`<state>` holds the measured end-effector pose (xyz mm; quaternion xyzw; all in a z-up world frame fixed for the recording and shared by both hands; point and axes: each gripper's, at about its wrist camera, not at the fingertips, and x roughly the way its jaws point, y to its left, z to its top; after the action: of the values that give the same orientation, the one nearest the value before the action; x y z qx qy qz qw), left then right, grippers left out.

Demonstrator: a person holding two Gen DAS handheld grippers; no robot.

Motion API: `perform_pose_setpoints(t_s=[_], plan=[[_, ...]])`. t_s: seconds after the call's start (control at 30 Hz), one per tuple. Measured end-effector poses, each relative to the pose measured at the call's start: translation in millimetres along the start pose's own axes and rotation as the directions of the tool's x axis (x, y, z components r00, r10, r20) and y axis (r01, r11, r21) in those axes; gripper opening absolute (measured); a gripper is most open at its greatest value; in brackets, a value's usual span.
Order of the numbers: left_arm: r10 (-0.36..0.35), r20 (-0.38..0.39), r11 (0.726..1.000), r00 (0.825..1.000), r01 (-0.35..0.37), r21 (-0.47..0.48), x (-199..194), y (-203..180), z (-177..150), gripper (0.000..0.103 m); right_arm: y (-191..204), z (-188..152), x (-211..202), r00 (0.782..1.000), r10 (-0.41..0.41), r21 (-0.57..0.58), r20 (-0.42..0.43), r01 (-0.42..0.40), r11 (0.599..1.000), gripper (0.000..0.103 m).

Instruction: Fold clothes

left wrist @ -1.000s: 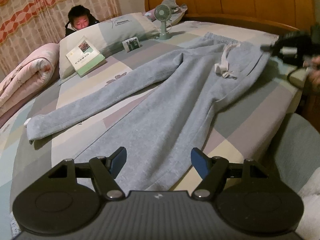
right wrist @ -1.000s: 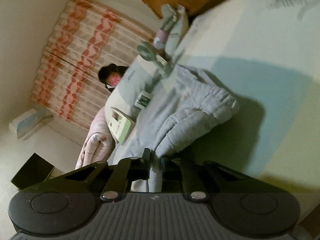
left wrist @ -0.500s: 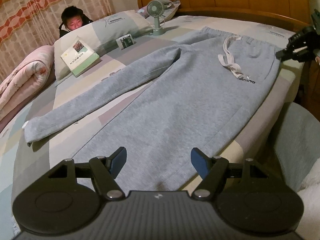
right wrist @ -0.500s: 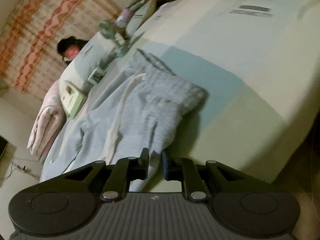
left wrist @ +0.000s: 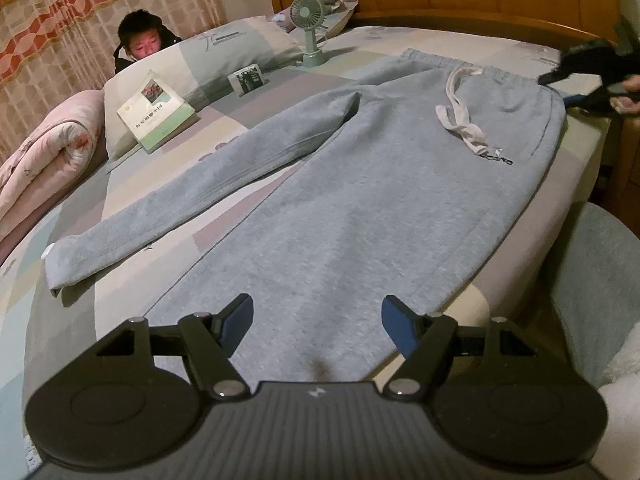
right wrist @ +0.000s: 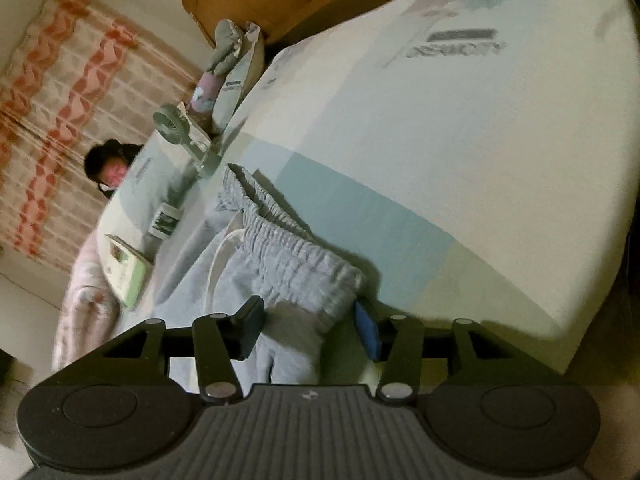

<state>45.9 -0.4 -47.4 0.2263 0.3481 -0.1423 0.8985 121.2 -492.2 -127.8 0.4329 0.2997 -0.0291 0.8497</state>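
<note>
Released now, the soft grey fleece sweatpants [left wrist: 360, 184] lie flat; both jaws apart; grip the thick waistband [right wrist: 296, 268].

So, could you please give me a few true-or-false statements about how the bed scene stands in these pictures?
1. The grey fleece sweatpants lie spread flat on the patchwork bed sheet. True.
2. The right tongs are shut on the waistband. False: they are open, with the waistband corner between the jaws.
3. The left tongs are open and hold nothing. True.
4. The small green desk fan lies toppled. False: it stands upright near the pillow.
</note>
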Motion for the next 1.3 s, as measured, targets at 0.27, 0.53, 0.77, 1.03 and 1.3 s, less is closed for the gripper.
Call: perform_pose_setpoints(t_s=[0.27, 0.53, 0.77, 1.03, 1.3], plan=[[0.004, -0.008, 1.0, 1.0, -0.004, 0.014, 2, -2, 5, 0.072, 18, -11, -9, 0.995, -0.092, -0.14, 0.045, 0.098, 0.985, 0.023], [0.014, -0.027, 1.0, 1.0, -0.014, 0.006, 7, 10, -2, 0.072, 18, -11, -21, 0.985, -0.162, -0.168, 0.05, 0.168, 0.971, 0.036], [0.032, -0.054, 0.999, 0.998, -0.034, -0.033, 16, 30, -11, 0.072, 73, -24, -47, 0.988, -0.115, -0.387, 0.102, 0.145, 0.911, 0.054], [-0.028, -0.092, 0.99, 0.995, 0.015, -0.14, 36, 52, -25, 0.072, 166, -118, -8, 0.984, -0.08, -0.78, -0.157, -0.074, 0.622, 0.061], [-0.088, -0.186, 0.954, 0.979, 0.028, -0.3, 39, 83, -65, 0.091, 174, -176, 21, 0.955, -0.185, -0.871, -0.232, -0.119, 0.478, 0.075]])
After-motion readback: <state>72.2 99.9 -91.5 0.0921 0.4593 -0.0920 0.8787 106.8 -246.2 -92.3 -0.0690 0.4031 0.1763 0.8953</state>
